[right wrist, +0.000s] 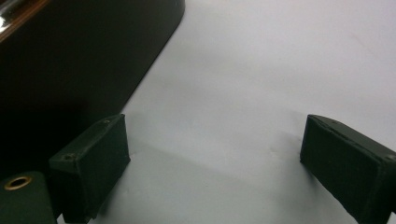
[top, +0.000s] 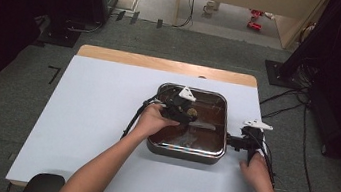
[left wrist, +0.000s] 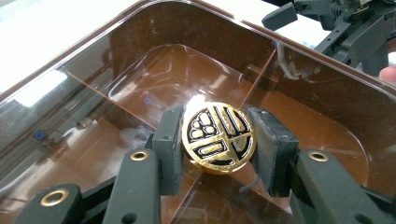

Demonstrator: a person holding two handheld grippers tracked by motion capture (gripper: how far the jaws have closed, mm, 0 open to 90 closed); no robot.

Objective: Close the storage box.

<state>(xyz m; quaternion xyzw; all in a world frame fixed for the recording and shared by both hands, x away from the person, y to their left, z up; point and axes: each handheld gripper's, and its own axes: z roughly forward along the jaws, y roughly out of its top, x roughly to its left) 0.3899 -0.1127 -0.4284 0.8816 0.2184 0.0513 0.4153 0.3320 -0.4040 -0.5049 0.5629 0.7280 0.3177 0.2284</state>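
Left tongs (left wrist: 217, 140) clamped on gold knob (left wrist: 218, 137) of glass lid (left wrist: 140, 84), lid seated on pan (top: 186, 151). Grasp done; lift not yet. Right tongs (right wrist: 215, 158) wide open, empty, on worktop (right wrist: 261, 70) beside pan.

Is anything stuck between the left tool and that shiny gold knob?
No. The left tool already has its pads closed on both sides of the gold knob, which sits on the brown see-through lid of the pan. Nothing lies between them. The right tool rests open beside the pan.
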